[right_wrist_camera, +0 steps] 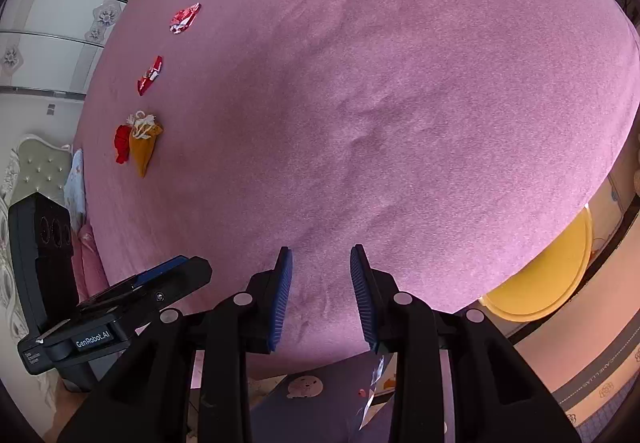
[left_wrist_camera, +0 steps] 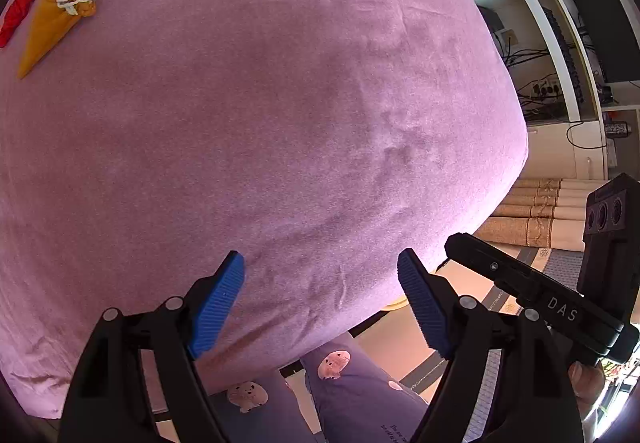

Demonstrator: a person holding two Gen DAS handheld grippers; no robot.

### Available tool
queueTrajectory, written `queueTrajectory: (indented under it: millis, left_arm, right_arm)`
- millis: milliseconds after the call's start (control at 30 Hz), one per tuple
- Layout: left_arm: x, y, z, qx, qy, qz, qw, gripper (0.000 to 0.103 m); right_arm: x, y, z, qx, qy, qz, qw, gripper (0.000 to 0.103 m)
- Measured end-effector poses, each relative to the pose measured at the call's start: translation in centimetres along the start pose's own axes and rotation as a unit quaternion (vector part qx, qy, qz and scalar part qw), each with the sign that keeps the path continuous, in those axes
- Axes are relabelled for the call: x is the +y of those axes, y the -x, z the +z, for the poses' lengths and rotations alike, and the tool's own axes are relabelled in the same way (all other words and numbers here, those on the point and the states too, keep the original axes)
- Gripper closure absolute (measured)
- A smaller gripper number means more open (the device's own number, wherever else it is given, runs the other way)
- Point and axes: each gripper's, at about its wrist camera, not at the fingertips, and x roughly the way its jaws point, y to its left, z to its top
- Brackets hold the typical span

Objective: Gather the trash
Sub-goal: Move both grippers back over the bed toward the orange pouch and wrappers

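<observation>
Both grippers hang empty over the pink bed.

The left gripper (left_wrist_camera: 320, 299) gapes wide, the right gripper (right_wrist_camera: 321, 297) is narrower, nothing between either's pads. Red wrappers (right_wrist_camera: 150, 75) and an orange pouch (right_wrist_camera: 144, 145) lie far ahead, to their left.

Two crumpled red wrappers (right_wrist_camera: 185, 18) (right_wrist_camera: 150, 75) lay apart on the pink bed (right_wrist_camera: 400, 103), beyond an orange pouch (right_wrist_camera: 144, 147) with a red scrap (right_wrist_camera: 122, 143) beside it.
</observation>
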Motion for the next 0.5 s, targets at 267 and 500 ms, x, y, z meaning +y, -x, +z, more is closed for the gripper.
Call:
queueTrajectory:
  millis: [267,500]
  left_arm:
    - [6.9,2.7,1.8,-0.023,0.041,0.001,0.9989,0.025]
    - [11.1,4.5,4.6,-0.051,0.095,-0.005,0.9942,0.023]
  right_arm:
    - [7.6,-3.7,1.9,0.018,0.055,-0.004,0.998,0.072]
    - [12.6,-5.6,5.0,0.033,0.1,-0.008,0.994,0.072]
